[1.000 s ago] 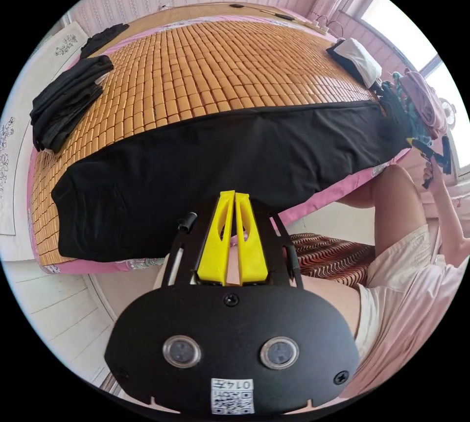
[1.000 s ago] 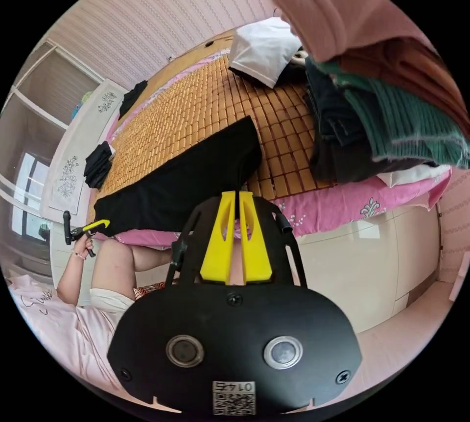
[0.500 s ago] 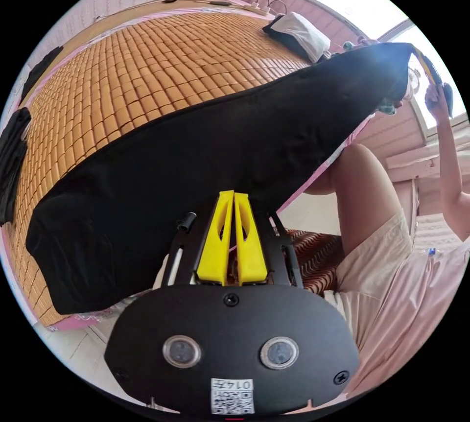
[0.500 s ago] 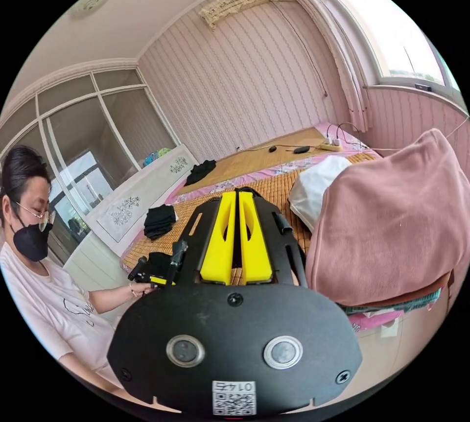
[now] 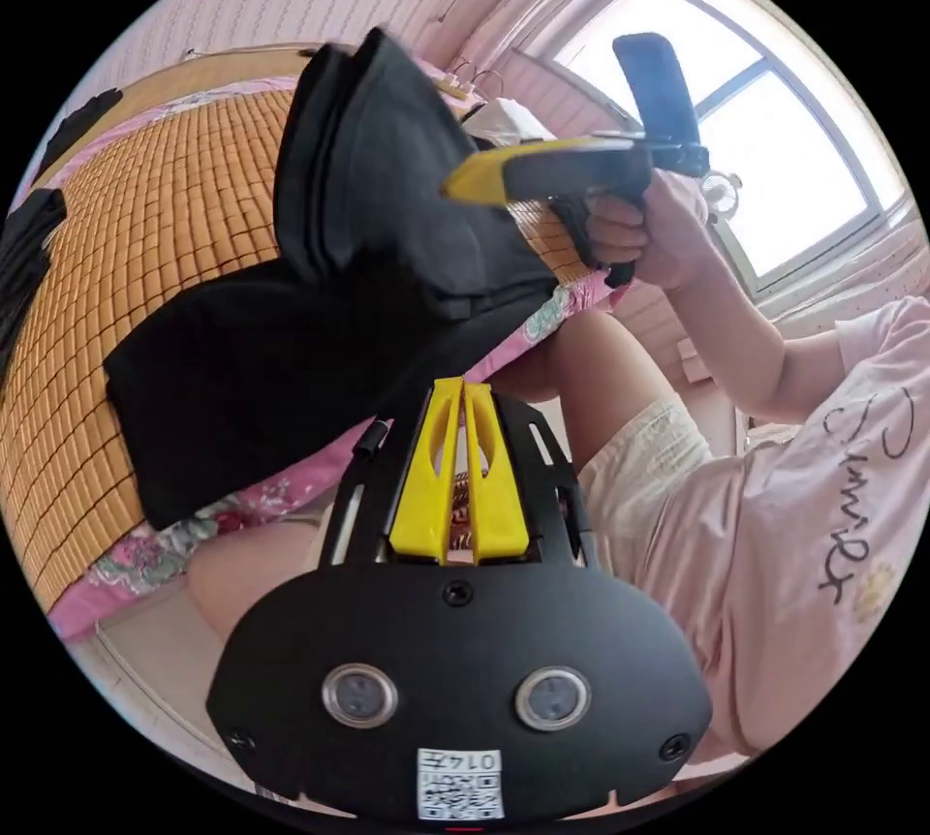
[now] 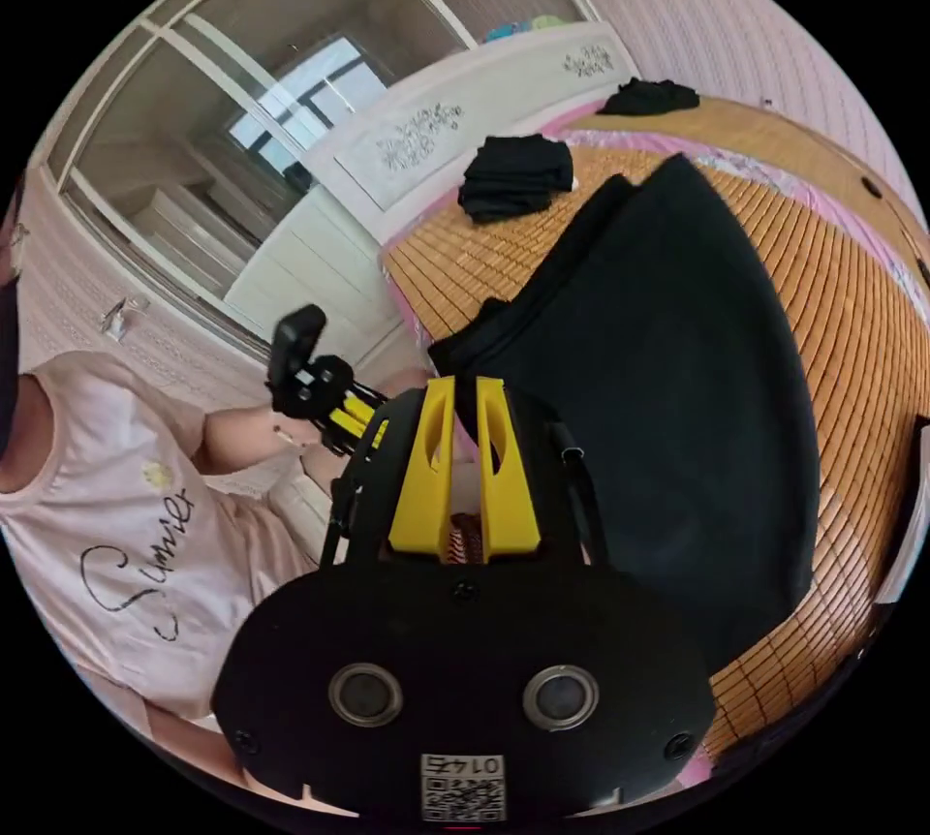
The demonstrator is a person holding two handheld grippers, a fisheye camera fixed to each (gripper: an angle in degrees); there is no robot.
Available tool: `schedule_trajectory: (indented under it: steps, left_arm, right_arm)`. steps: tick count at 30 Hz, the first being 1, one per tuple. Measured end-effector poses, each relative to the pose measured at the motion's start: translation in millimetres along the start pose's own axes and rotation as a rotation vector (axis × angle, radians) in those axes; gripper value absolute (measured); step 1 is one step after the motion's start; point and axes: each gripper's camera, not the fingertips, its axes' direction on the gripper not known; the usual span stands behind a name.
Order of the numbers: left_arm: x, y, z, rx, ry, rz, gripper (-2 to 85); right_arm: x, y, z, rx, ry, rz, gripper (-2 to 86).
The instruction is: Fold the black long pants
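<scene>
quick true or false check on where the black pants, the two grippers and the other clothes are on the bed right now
1. The black long pants lie partly on a bamboo mat. True.
2. The right gripper holds one end of the pants lifted off the mat. True.
3. The left gripper is wide open. False: its jaws stand together, with no cloth seen between them.
4. A folded black garment sits on the mat near the white headboard. True.
5. The pants lie spread out at full length. False: one end is brought over the other.
</scene>
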Motion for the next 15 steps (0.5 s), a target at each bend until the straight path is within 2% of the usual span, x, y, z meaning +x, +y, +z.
schedule_trajectory:
  steps: [3,5,8,11,15]
  left_arm:
    - [-26.7,34.7,-27.5,-0.02,-0.134,-0.107,-1.0]
    - [-47.9,50.0,-39.7,-0.013,-0.188,-0.203,-0.9]
    - [-64.4,48.6,-46.6,0.05,-0.146,-0.26,-0.6]
    - [-64.1,29.4,-42.4,0.082,-0.14,-0.226,0.6]
    - [-62.8,6.3,-26.0,0.024,-0.138,-0.201,7.7]
  right_arm:
    - [0.5,7.4,66.3,-0.158,0.185,0.032,6.9]
    - [-9.1,8.0,84.6,-0.159,0.266,0.008,7.7]
    - [-29.0,-1.2,105.7,-0.128,0.344,-0.07,7.9]
    - [-43.6,-17.2,135.3,-0.122,0.406,-0.139,8.2]
    - [-43.0,-40.7,186.1,-0.265,0.404,-0.151,8.1]
